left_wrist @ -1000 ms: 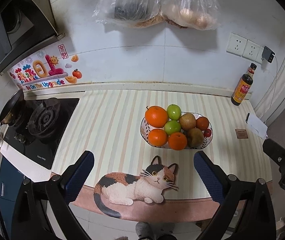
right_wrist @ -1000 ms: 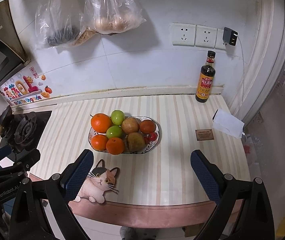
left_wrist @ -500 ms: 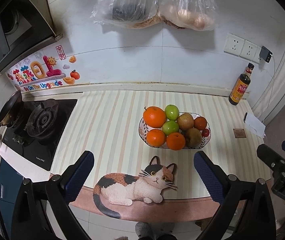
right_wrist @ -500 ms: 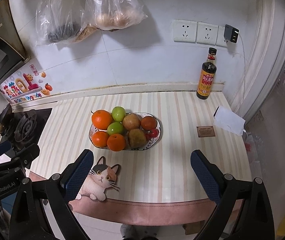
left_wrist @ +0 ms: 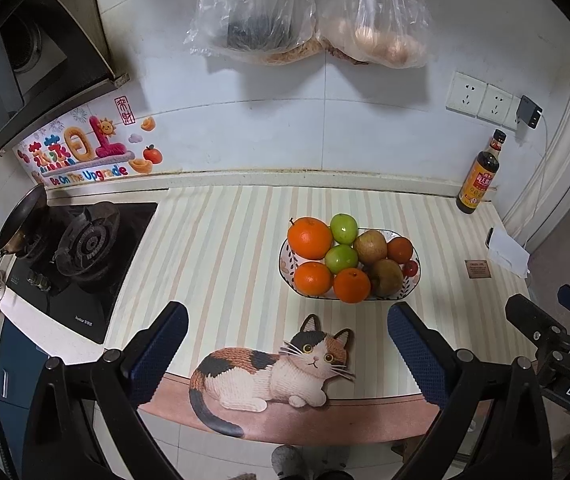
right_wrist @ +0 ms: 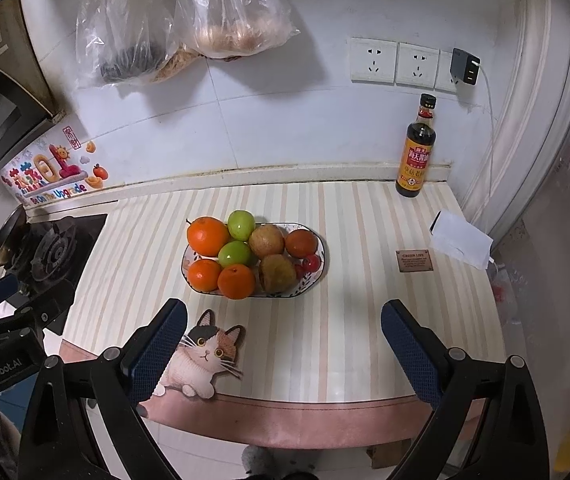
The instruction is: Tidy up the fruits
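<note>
An oval patterned bowl (left_wrist: 289, 258) (right_wrist: 312, 281) on the striped counter holds oranges (left_wrist: 309, 238) (right_wrist: 207, 236), two green fruits (left_wrist: 343, 228) (right_wrist: 241, 225), brown fruits (left_wrist: 370, 246) (right_wrist: 277, 273) and small red tomatoes (left_wrist: 410, 268) (right_wrist: 311, 263). My left gripper (left_wrist: 287, 334) is open and empty, held above the counter's front edge, short of the bowl. My right gripper (right_wrist: 283, 330) is open and empty, also back from the bowl, over the front edge.
A cat-shaped mat (left_wrist: 273, 372) (right_wrist: 201, 360) lies at the front edge. A gas stove with a pan (left_wrist: 81, 240) is at the left. A sauce bottle (right_wrist: 417, 152), a white paper (right_wrist: 461, 239) and a small card (right_wrist: 414, 260) are at the right. Plastic bags (left_wrist: 309, 12) hang on the wall.
Both grippers have drifted slightly back and up from the counter; the bowl looks a little farther in both views. Nothing on the counter moved.
</note>
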Motion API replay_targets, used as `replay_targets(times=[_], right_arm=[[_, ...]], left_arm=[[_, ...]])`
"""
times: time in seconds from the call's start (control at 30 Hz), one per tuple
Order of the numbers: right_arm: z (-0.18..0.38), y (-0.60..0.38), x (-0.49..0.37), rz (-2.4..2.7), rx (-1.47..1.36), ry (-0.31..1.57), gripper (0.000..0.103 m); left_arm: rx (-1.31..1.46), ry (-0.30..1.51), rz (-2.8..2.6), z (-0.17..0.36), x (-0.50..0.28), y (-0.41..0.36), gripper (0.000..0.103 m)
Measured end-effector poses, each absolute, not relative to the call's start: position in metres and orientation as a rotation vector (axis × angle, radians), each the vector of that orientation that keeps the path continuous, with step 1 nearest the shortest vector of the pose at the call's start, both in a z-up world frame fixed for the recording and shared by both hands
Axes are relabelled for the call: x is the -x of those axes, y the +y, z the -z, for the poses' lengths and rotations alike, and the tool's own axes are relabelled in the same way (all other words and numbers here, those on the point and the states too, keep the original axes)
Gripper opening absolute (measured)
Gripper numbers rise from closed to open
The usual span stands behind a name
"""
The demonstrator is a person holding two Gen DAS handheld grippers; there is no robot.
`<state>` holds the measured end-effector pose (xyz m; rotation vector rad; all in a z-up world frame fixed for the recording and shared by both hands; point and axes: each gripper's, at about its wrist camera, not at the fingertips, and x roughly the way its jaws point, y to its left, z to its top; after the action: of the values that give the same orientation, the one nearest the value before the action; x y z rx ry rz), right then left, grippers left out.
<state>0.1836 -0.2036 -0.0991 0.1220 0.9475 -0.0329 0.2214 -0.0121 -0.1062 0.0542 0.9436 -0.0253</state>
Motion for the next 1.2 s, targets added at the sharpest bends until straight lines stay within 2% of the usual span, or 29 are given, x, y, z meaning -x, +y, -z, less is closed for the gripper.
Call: replay_targets(times=[1.2], right_arm=[[0.093,-0.202,-0.179,0.027,-0.085,0.952,0.100]], left_arm=[[-0.062,0.934,0.007,0.105,-0.208,-0.009,0.102]])
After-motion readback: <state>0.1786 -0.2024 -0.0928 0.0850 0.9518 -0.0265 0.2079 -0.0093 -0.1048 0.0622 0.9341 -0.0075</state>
